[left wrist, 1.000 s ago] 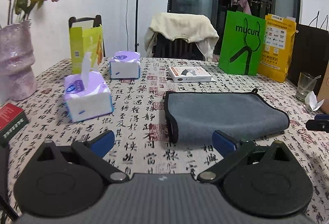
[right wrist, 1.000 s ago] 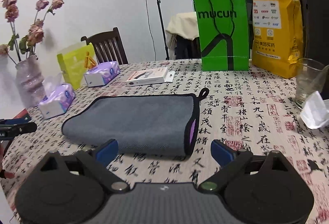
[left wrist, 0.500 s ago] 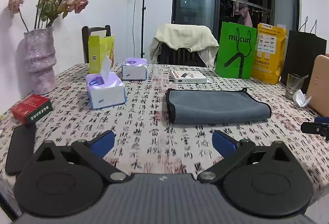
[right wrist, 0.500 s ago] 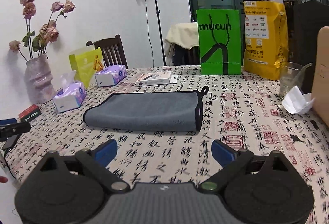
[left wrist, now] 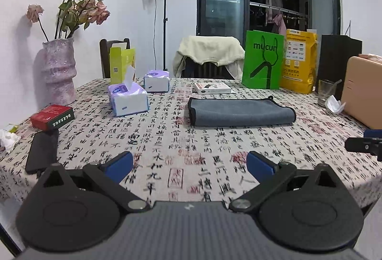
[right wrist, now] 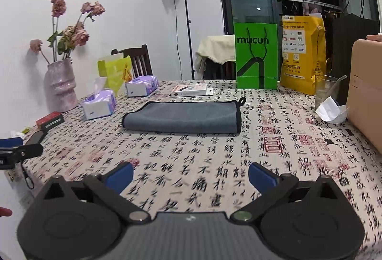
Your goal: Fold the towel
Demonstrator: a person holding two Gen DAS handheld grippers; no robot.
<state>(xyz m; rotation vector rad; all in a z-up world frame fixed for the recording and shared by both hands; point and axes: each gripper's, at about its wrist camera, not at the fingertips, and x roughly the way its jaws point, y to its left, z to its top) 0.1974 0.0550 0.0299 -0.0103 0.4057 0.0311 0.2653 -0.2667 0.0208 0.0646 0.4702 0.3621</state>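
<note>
On the table [left wrist: 167, 164], mid-cloth, the towel [left wrist: 241, 112] is lying folded flat, well apart from both grippers. If another fold is being attempted, layers could be dragged apart, or the glass [right wrist: 326, 90] knocked. The left gripper [left wrist: 189, 163] and right gripper [right wrist: 191, 174] are being held with jaws wide apart, nothing gripped or touched.

The surface [left wrist: 181, 155] wears a calligraphy-print cloth. A folded grey towel [left wrist: 241, 112] lies flat mid-surface. Left of it sit two tissue packs [left wrist: 127, 98], a red box [left wrist: 52, 116] and a black phone [left wrist: 43, 150]; far right stand a green bag [left wrist: 262, 59] and a glass [left wrist: 326, 92].
</note>
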